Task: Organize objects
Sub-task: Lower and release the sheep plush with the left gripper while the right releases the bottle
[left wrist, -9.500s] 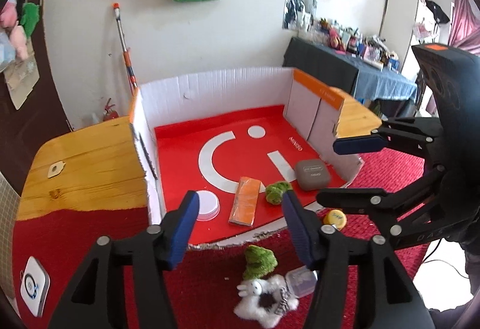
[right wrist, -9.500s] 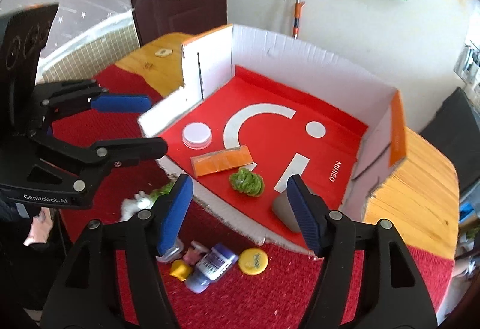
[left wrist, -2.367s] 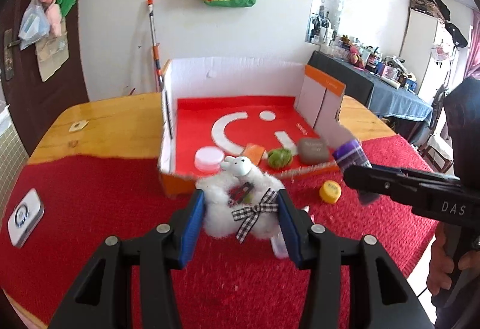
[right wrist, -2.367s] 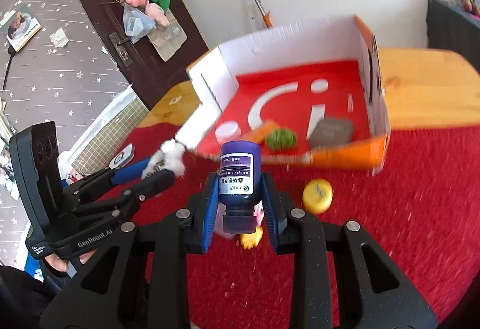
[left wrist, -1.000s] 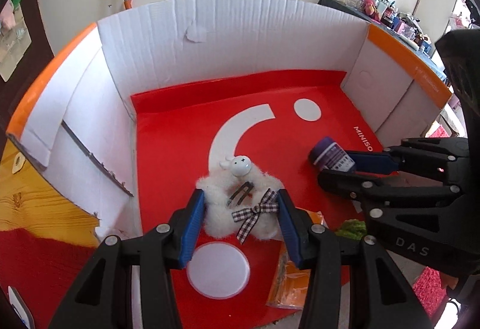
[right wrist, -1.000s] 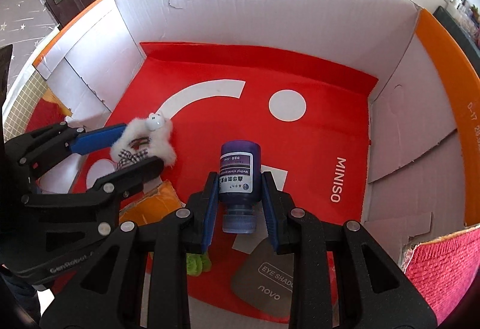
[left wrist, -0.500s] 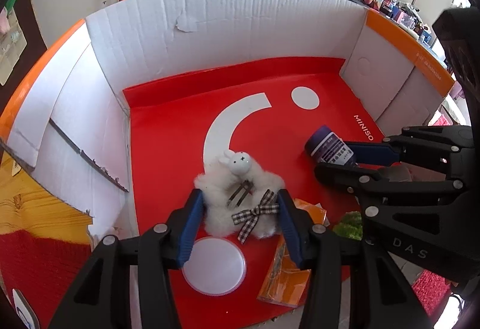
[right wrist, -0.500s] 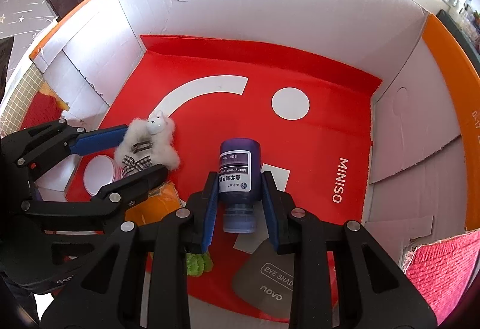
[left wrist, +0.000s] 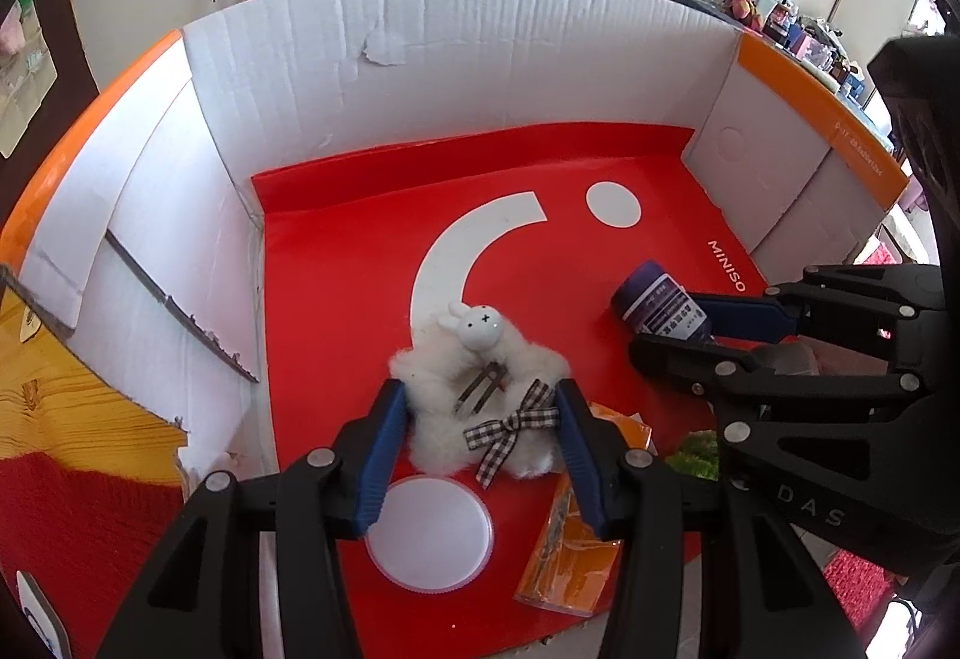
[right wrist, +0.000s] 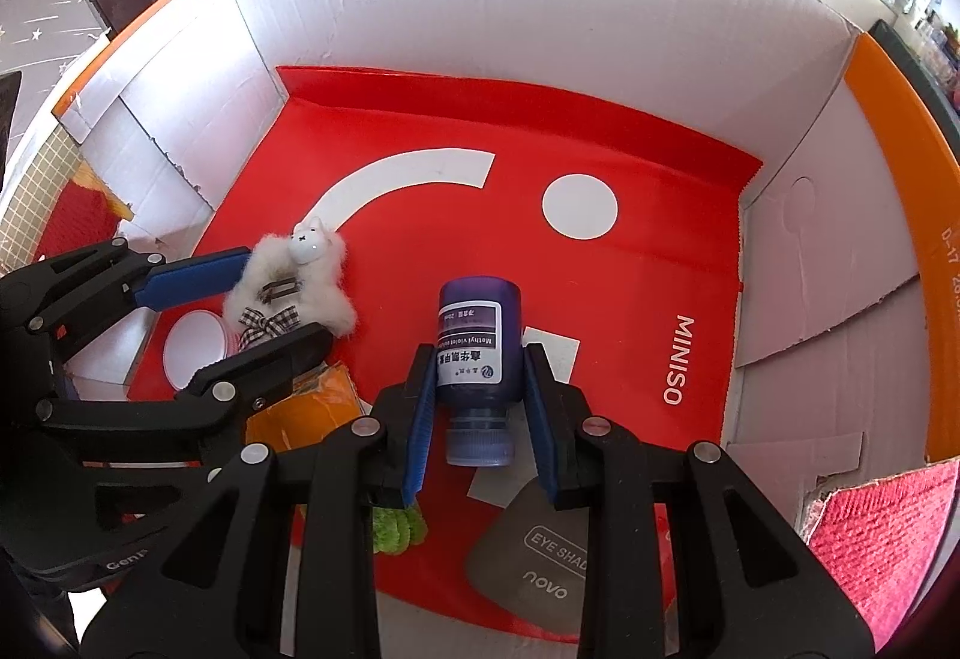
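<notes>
Both grippers are inside the open white cardboard box (left wrist: 456, 59) with the red printed floor. The left gripper (left wrist: 480, 431) grasps the fluffy white plush rabbit with a checked bow (left wrist: 480, 407) between its blue pads, low over the red floor, just behind the round white lid (left wrist: 429, 533). The right gripper (right wrist: 480, 407) is clenched on the small dark purple plastic bottle (right wrist: 477, 341), with its cap toward the camera. Near it lie a green fuzzy piece (right wrist: 396, 527), a flat orange packet (left wrist: 570, 551) and a grey eye shadow case (right wrist: 540, 563).
</notes>
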Motion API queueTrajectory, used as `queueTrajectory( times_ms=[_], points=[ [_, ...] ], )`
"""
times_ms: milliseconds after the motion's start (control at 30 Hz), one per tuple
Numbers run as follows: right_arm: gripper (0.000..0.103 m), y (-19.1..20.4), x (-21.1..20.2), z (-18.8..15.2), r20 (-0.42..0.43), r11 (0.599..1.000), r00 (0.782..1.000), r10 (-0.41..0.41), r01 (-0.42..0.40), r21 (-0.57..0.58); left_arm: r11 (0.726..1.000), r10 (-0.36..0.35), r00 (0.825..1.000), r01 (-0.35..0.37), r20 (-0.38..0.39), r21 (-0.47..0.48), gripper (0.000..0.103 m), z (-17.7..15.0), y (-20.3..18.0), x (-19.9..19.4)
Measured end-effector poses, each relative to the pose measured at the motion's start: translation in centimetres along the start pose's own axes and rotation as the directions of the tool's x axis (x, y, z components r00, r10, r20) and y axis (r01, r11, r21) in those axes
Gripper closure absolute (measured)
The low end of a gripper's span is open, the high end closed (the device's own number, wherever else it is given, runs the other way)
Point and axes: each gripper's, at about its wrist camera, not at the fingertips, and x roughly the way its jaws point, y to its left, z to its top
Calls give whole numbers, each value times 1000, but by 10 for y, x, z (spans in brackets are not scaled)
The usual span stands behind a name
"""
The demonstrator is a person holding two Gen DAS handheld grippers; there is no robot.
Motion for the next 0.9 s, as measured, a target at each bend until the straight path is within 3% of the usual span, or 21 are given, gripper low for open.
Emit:
queueTrajectory(
  times_ms=[900],
  points=[
    [75,-4,1,10,-19,1000,1000,6,-6,2,1000,-20,1000,20,-3,-24,49,4,7,1]
  ],
)
